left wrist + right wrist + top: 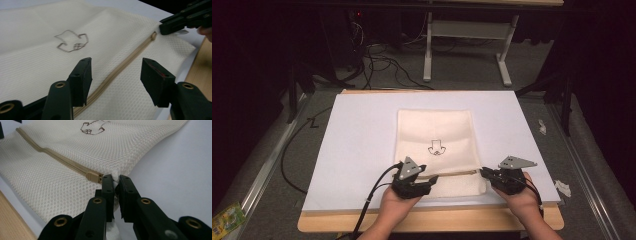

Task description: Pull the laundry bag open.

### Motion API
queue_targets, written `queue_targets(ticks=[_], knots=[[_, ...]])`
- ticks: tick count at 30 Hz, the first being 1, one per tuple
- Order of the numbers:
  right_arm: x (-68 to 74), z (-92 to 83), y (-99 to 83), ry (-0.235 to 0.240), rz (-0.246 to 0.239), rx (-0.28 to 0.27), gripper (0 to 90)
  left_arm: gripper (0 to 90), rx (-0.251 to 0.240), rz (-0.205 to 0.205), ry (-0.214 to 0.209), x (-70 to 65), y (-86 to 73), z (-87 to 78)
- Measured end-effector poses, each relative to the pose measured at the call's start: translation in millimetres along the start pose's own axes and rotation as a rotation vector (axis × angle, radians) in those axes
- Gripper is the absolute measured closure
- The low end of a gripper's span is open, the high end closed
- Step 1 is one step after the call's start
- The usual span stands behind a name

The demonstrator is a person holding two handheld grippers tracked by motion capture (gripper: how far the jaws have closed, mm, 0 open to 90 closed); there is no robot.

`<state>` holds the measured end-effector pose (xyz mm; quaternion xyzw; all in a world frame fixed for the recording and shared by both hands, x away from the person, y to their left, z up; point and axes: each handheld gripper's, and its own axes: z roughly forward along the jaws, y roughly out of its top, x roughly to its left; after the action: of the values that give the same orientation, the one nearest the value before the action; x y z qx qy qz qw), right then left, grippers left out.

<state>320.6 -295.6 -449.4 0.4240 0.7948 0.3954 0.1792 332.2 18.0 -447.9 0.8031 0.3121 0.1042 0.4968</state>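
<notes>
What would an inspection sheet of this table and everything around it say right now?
Surface: white sheet on a wooden board.
Job's things: cream mesh bag lying flat, small drawn logo on it; tan zipper runs across near the person's end, its slider at the right edge.
Clutter: paper scraps and a green packet beside the table.
Grippers: left gripper open, fingers either side of the zipper; right gripper shut on the bag's edge by the slider.
Cables: black cable trails from the left gripper; more on the floor.
Surroundings: dark room, white frame legs behind.
</notes>
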Motion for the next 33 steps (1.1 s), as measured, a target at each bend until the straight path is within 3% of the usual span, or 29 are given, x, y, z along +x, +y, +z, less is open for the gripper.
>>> queue_targets(ticks=[3, 7, 18, 22, 23, 27, 33], knots=[[-1.0, -1.2, 1.0, 0.002, 0.001, -0.002, 85.4, 45.8, 0.003, -0.013, -0.052, -12.8, 7.5, 24.5], [-1.4, -1.3, 0.8, 0.002, 0.003, -0.013, 85.3, 48.9, 0.004, -0.021, -0.069, -20.0, 11.2, 42.4], [2.0, -5.4, 4.6, 0.012, -0.004, -0.045, 85.4, 57.5, 0.025, -0.023, -0.102, -40.0, 17.9, 73.1], [4.3, -6.4, 5.1, 0.013, -0.018, -0.052, 85.5, 64.1, 0.017, -0.034, -0.083, -46.5, 17.0, 79.4], [4.7, -6.9, 5.4, 0.014, -0.022, -0.052, 85.5, 65.5, -0.002, -0.060, -0.082, -48.6, 16.9, 82.7], [6.7, -8.3, 6.4, 0.016, -0.022, -0.060, 85.5, 69.7, -0.030, -0.095, -0.070, -53.0, 17.6, 87.5], [6.7, -9.1, 7.5, 0.019, -0.028, -0.075, 85.5, 78.5, -0.050, -0.079, -0.033, -57.0, 19.7, 88.7]])
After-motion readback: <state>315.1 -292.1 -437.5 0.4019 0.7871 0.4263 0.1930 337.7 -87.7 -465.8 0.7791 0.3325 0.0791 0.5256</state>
